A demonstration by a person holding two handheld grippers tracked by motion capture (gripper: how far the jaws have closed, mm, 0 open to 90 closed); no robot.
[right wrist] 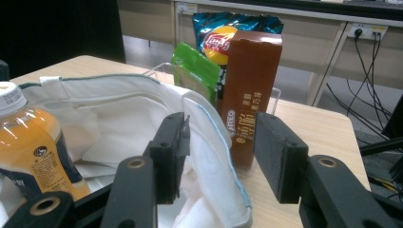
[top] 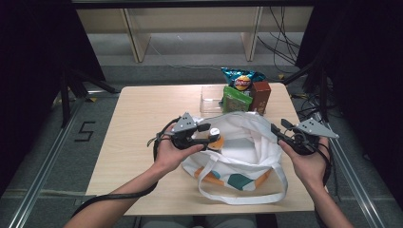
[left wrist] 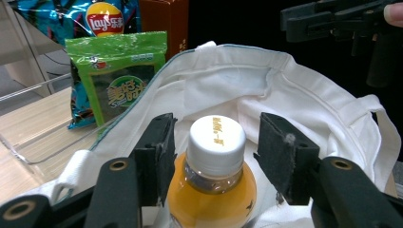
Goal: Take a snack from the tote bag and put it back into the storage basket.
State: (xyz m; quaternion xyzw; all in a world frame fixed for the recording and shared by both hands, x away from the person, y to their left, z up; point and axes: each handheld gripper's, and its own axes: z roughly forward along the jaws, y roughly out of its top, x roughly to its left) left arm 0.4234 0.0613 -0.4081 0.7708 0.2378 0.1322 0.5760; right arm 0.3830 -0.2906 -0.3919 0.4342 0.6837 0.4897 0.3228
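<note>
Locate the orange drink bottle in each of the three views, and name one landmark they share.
High view: the orange drink bottle stands mid-table at the left gripper, over the white tote bag.
Left gripper view: bottom centre, between the jaws.
Right gripper view: far left edge.
Shared landmark: the green snack packet.

Far table (top: 142,114) edge: clear tray (top: 209,100) with green snack pack (top: 235,99), brown box (top: 260,96), blue chip bag (top: 242,79) behind, all upright, touching. Wooden shelving (top: 138,33) beyond, cables (top: 280,45) on floor right, "5" mark (top: 84,131) left.
</note>
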